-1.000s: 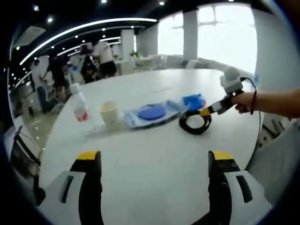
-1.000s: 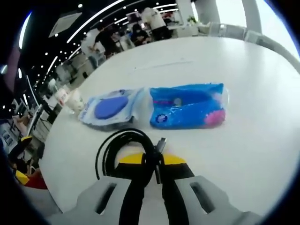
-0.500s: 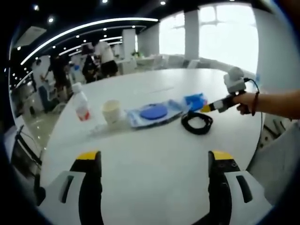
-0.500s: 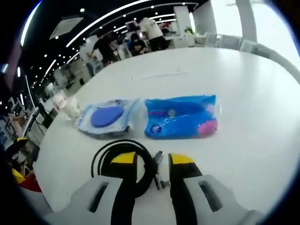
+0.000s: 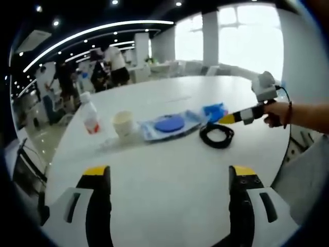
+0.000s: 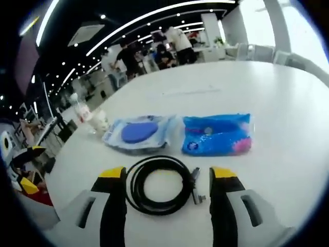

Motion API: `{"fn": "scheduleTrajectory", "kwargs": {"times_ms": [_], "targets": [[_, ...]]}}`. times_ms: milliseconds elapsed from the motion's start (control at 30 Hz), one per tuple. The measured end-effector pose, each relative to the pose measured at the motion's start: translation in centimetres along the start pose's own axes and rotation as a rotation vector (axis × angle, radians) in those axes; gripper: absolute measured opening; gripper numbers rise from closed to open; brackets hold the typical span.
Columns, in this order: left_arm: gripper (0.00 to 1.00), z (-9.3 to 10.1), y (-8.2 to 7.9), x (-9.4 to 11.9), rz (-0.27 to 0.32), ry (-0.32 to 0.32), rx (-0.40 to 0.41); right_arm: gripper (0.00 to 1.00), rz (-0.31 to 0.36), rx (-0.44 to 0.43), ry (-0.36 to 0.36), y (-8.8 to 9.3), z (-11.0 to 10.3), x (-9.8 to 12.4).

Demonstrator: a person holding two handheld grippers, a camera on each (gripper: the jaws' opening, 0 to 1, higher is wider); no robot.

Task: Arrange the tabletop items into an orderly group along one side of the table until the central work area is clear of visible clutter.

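Your right gripper hovers with its jaws spread wide, grasping nothing; the coiled black cable lies flat on the white surface between its yellow tips. Just beyond the cable sit a blue tissue pack and, to its left, a clear pouch with a blue disc. Your left gripper is also released, over bare surface. Further off stand a paper cup and a plastic bottle.
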State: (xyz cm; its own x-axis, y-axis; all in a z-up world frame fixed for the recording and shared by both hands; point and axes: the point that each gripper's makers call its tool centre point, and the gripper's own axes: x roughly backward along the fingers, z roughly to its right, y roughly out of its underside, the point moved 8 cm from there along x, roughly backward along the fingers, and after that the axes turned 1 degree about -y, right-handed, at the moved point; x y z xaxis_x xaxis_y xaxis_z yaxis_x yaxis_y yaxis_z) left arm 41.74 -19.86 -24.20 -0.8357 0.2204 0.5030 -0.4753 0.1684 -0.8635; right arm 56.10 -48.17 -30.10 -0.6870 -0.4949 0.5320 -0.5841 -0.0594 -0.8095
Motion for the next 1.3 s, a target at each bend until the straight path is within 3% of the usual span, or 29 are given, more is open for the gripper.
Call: {"fn": "scheduleTrajectory", "kwargs": {"times_ms": [267,567,800,933,1300], "targets": [[0.92,0.0,-0.1,0.0,0.004,0.005,0.007,0.88,0.06,0.044,-0.035,-0.5,-1.7,1.9],[0.92,0.2,-0.2,0.2,0.012,0.011,0.009,0.99,0.122,0.066,-0.076,-1.2,-3.0,4.8],[0.93,0.3,-0.2,0.2,0.022,0.014,0.017,0.99,0.111,0.087,-0.11,-0.8,-3.8,6.8],[0.93,0.4,-0.3,0.3,0.028,0.018,0.023,0.99,0.127,0.123,-0.093,-0.9,-4.1,8.0],[0.93,-0.4,0.0,1.0,0.046,0.008,0.084,0.99,0.113,0.102,-0.114,0.2,-5.2,9.5]]}}
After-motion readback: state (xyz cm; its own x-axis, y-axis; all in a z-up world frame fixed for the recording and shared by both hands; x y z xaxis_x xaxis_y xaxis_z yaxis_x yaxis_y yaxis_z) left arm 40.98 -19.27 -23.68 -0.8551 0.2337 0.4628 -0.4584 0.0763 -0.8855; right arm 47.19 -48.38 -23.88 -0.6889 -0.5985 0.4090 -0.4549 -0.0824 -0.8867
